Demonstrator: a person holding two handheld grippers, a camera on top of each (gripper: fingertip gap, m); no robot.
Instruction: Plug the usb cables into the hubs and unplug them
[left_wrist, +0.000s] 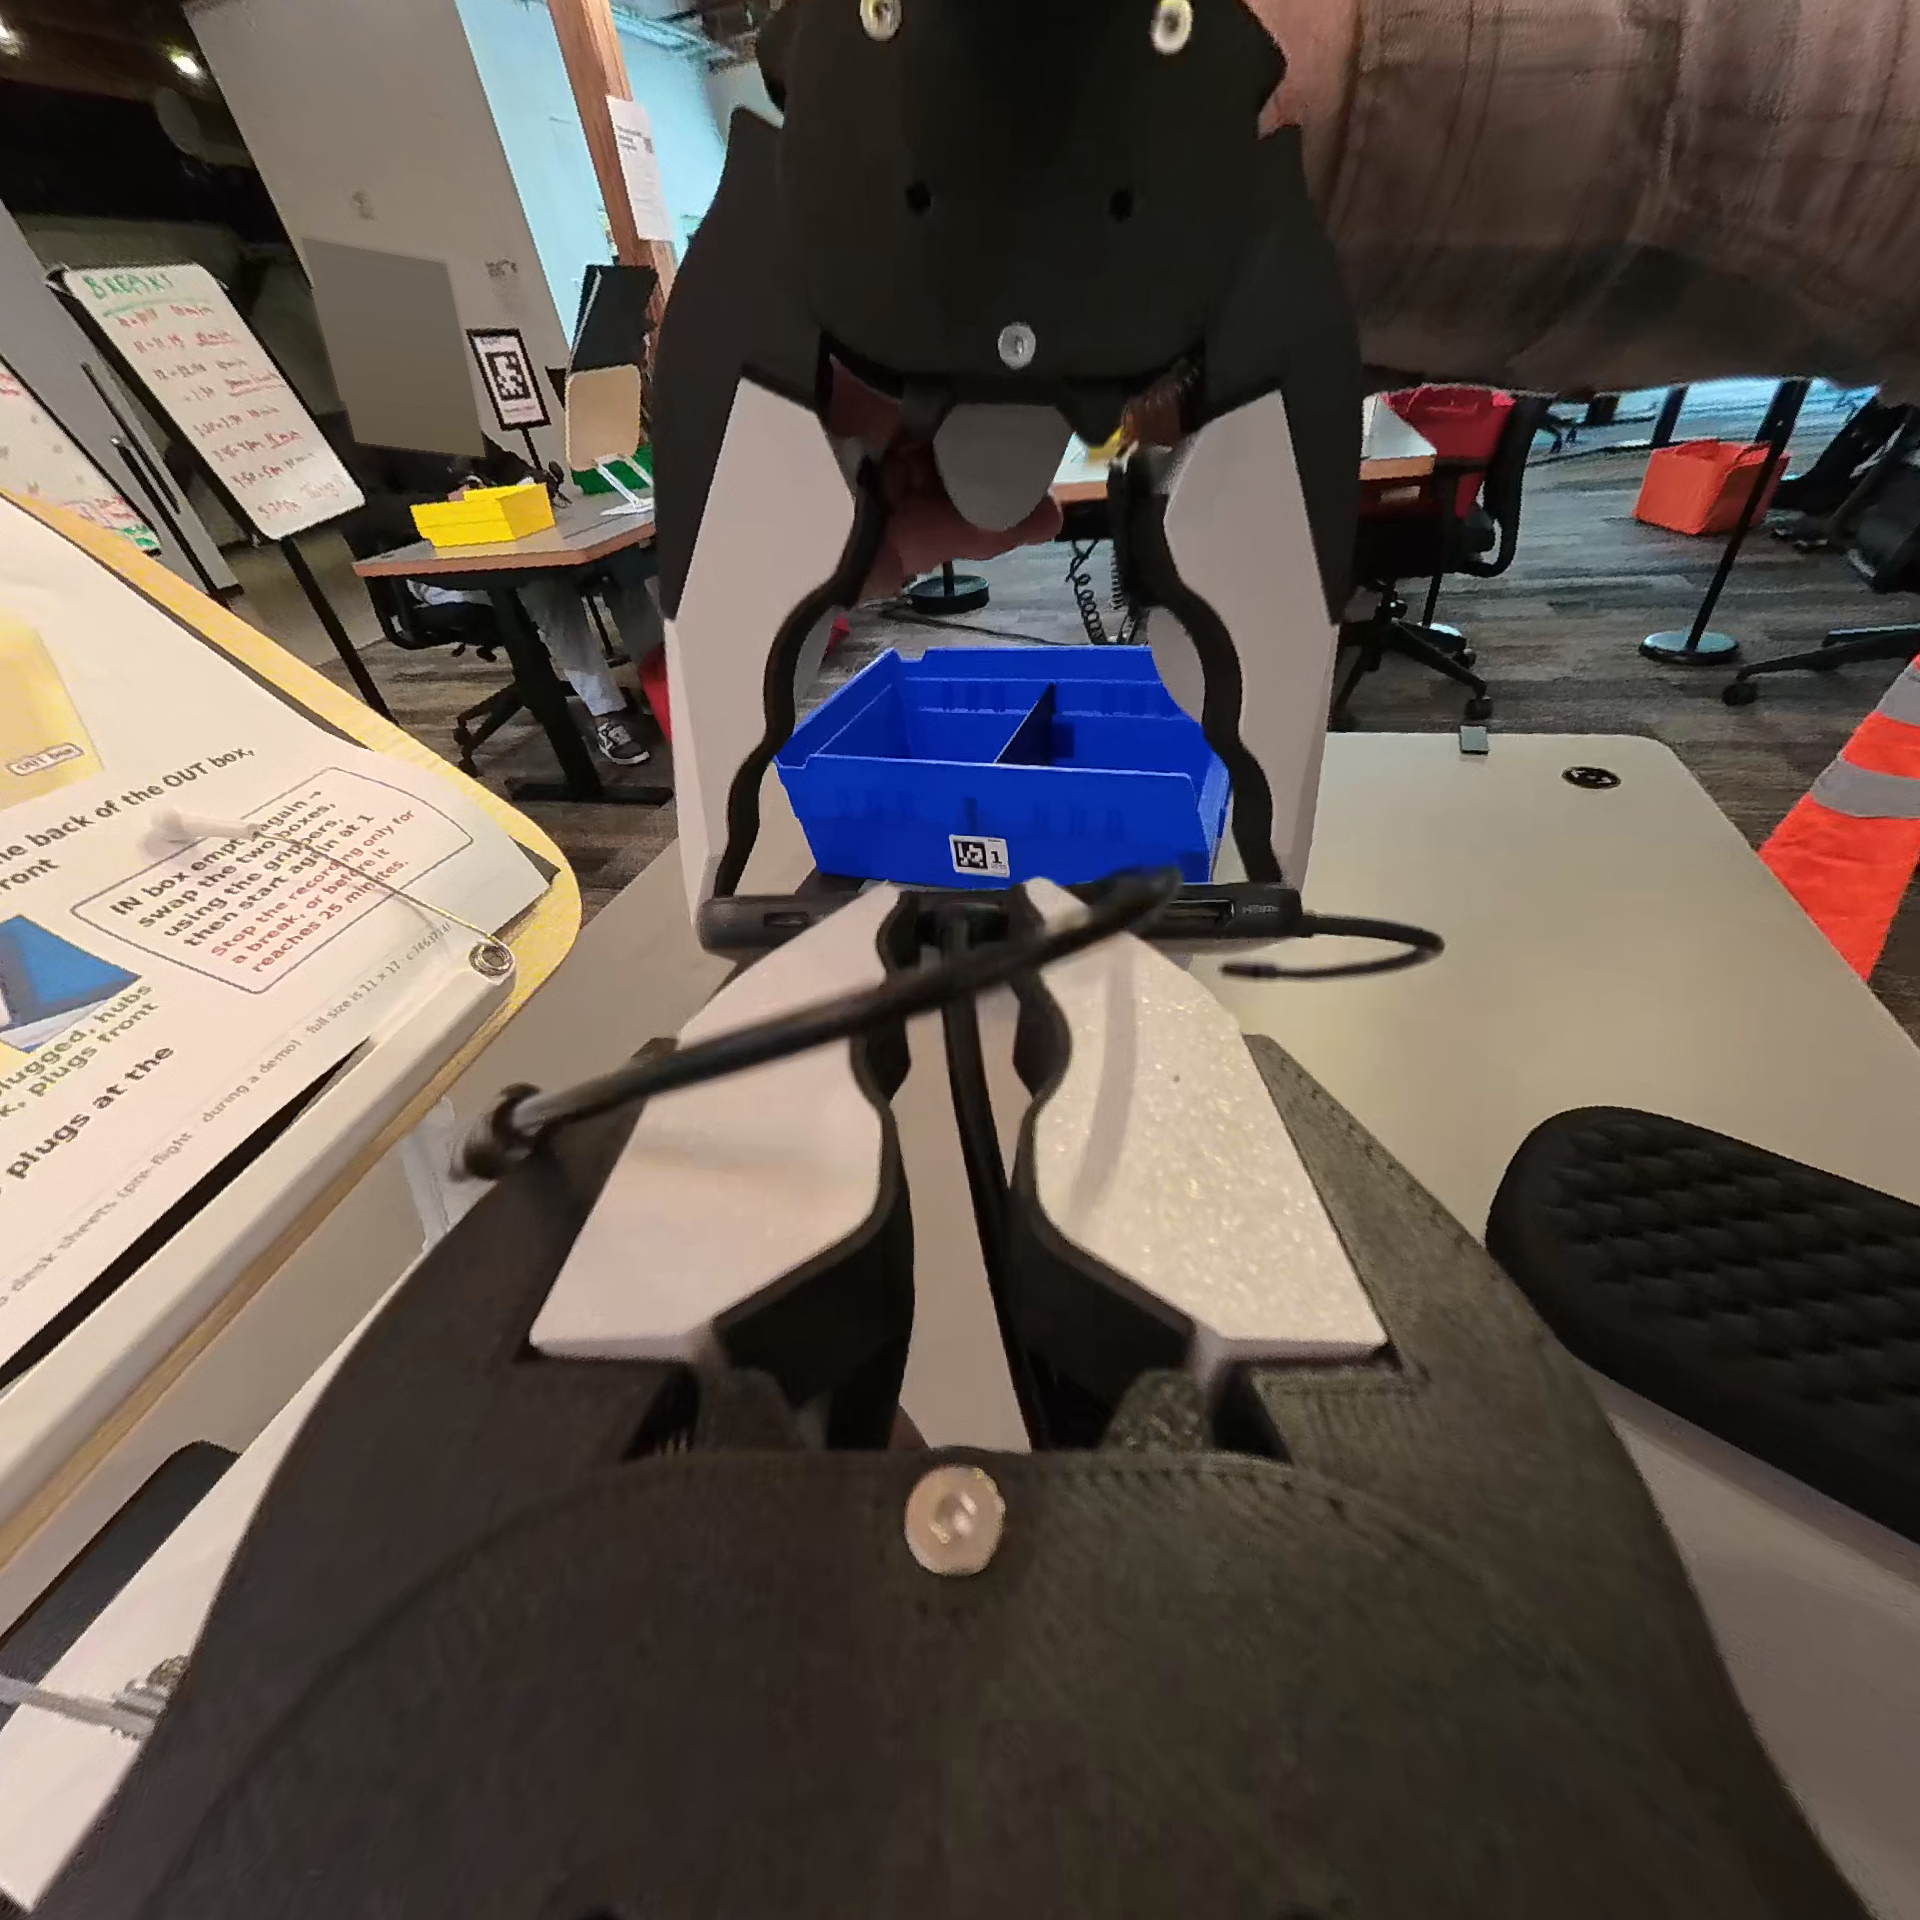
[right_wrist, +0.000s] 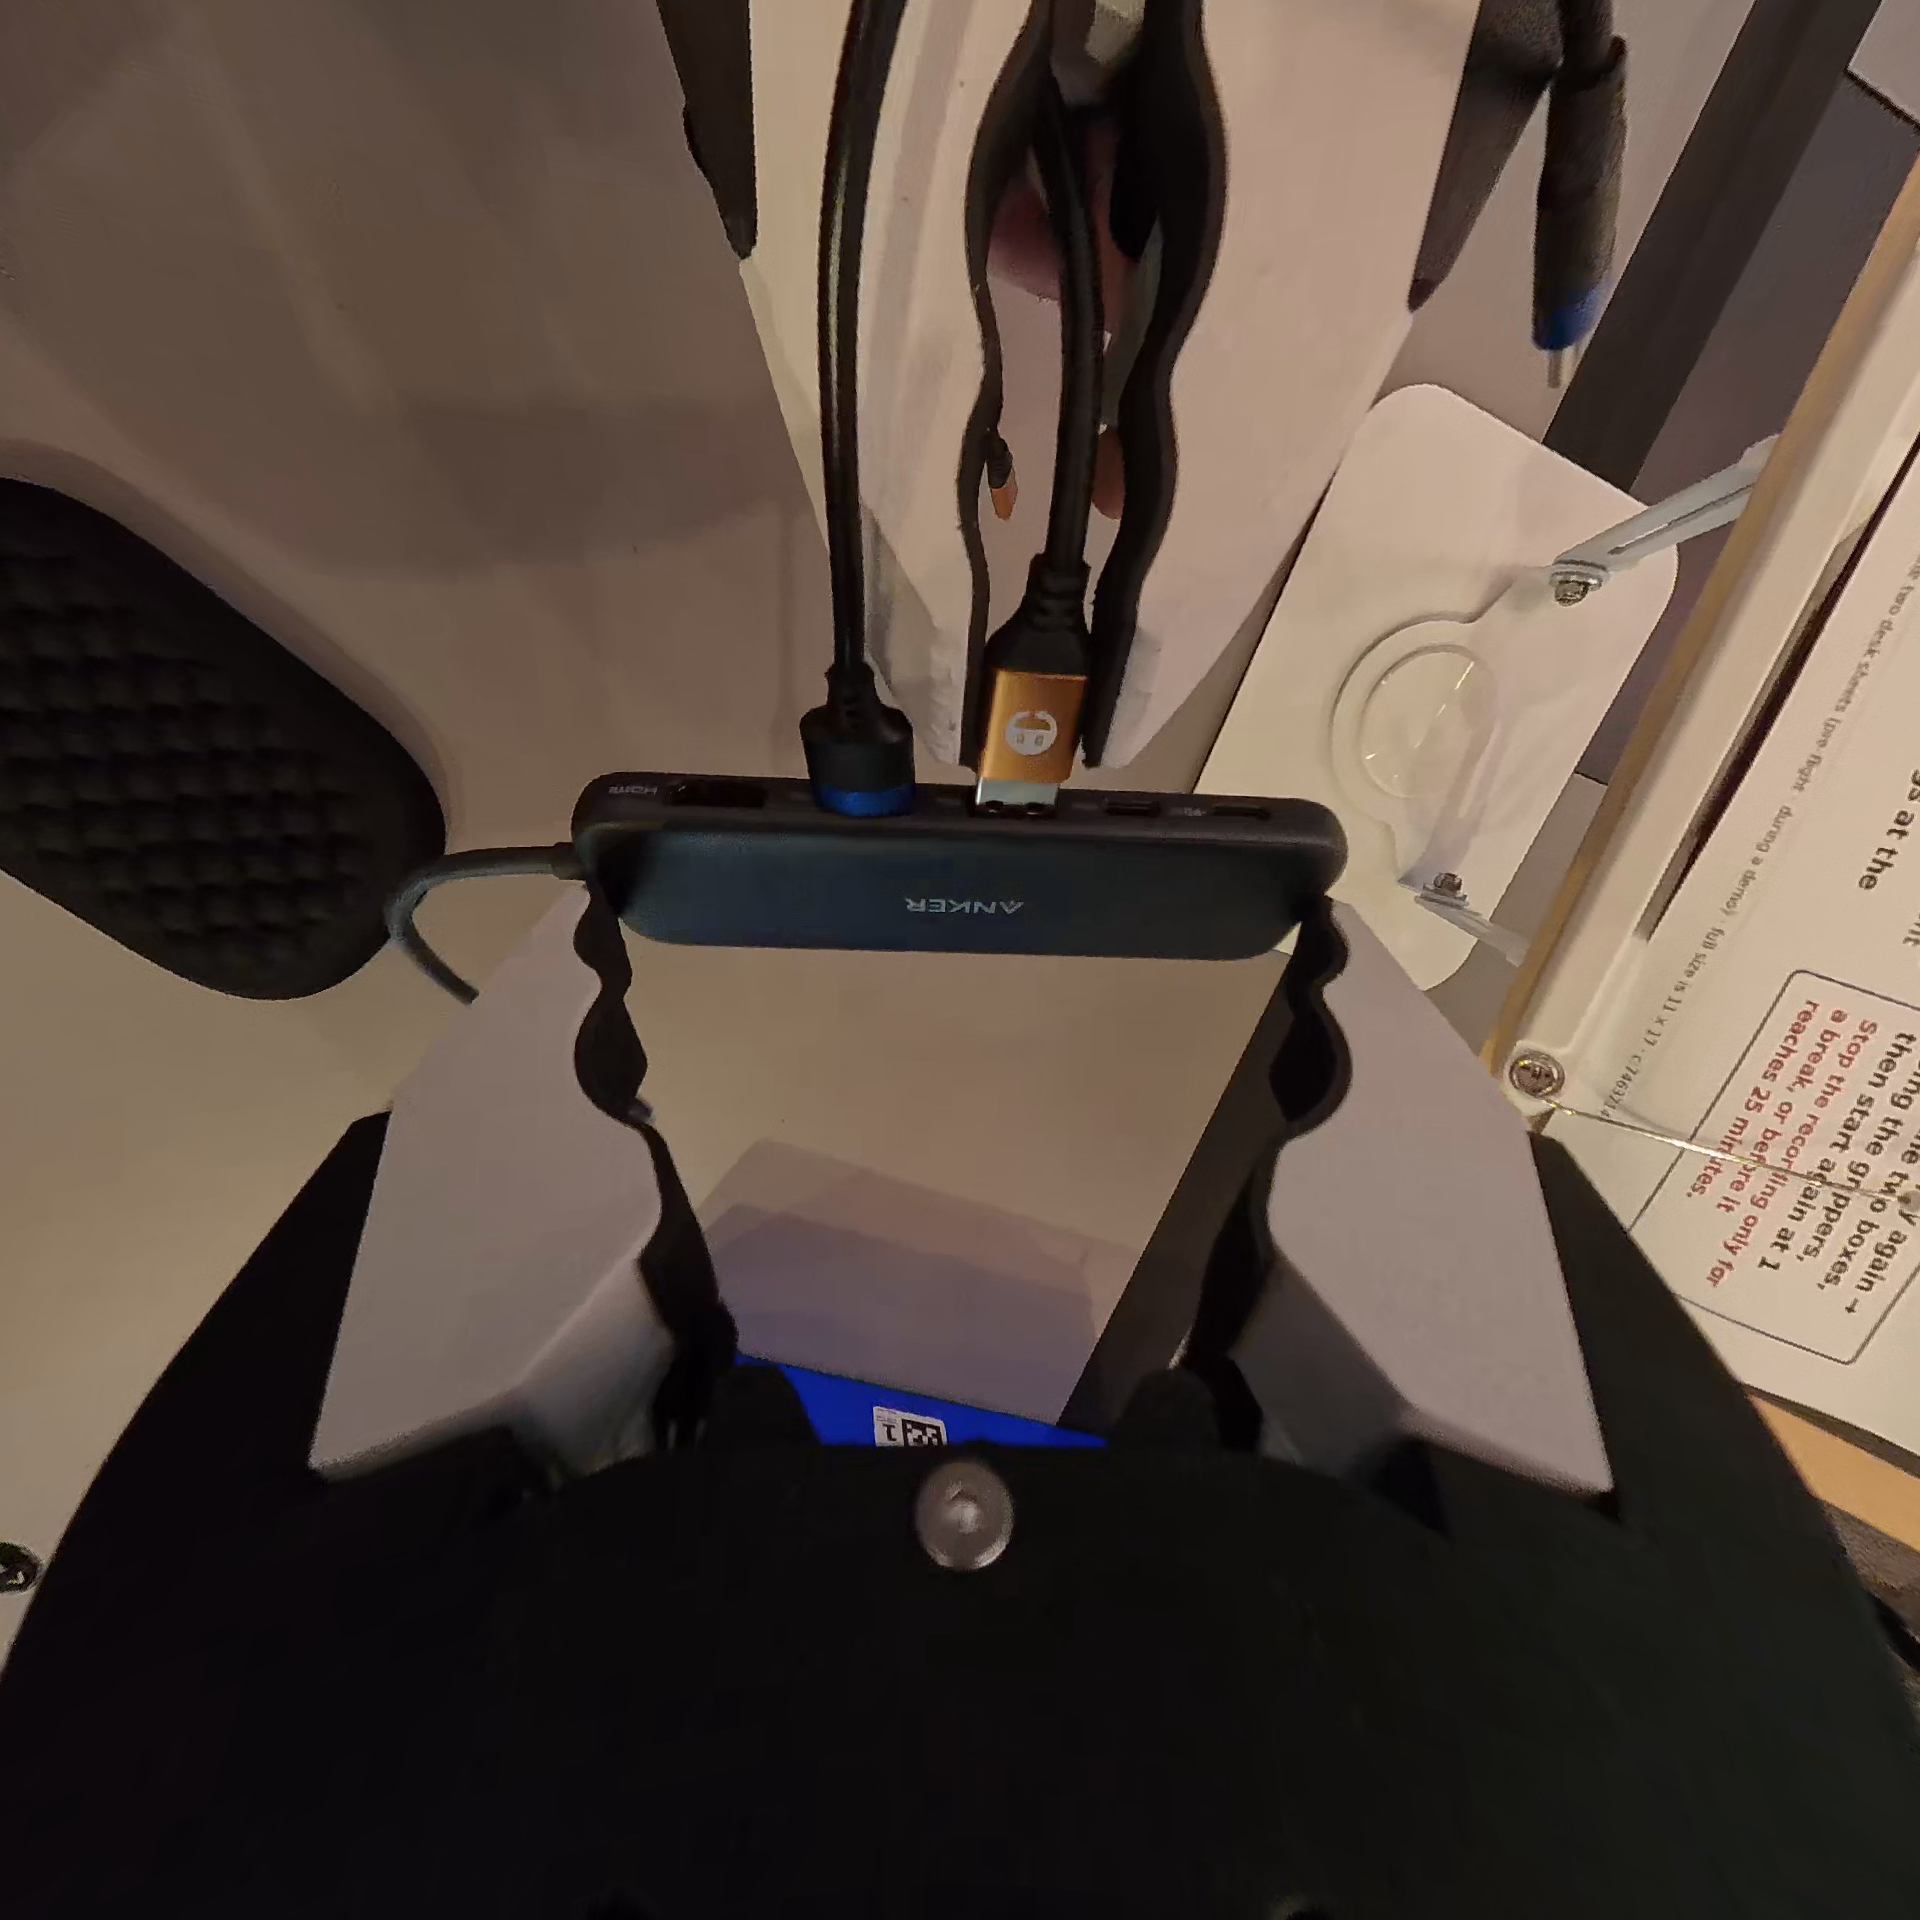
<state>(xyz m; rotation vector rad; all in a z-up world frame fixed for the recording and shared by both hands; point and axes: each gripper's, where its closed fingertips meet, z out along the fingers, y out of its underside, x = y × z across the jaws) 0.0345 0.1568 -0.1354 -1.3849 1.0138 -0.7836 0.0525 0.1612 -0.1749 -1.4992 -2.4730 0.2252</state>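
A dark slim hub (right_wrist: 961, 894) is held by its two short ends in my right gripper (right_wrist: 961, 935), a little above the white table. A black plug with a blue ring (right_wrist: 857, 774) sits in one port. A gold USB plug (right_wrist: 1029, 727) sits with its metal tip in the neighbouring port. My left gripper (right_wrist: 1023, 727) faces the hub and is shut on that plug's rear and cable. In the left wrist view my left gripper (left_wrist: 961, 914) closes on the black cable at the hub (left_wrist: 1236, 909), with the right gripper's fingers (left_wrist: 727, 665) opposite.
A blue divided bin (left_wrist: 997, 769) stands just behind the hub. An instruction sheet on a board (left_wrist: 208, 883) leans at the left. A black mesh pad (left_wrist: 1714, 1247) lies on the table (left_wrist: 1507, 883). The hub's own cable (left_wrist: 1351, 940) curls right. A loose blue-ringed plug (right_wrist: 1569, 312) hangs near the board. My hands' fingertips stand some 4 centimetres from each other.
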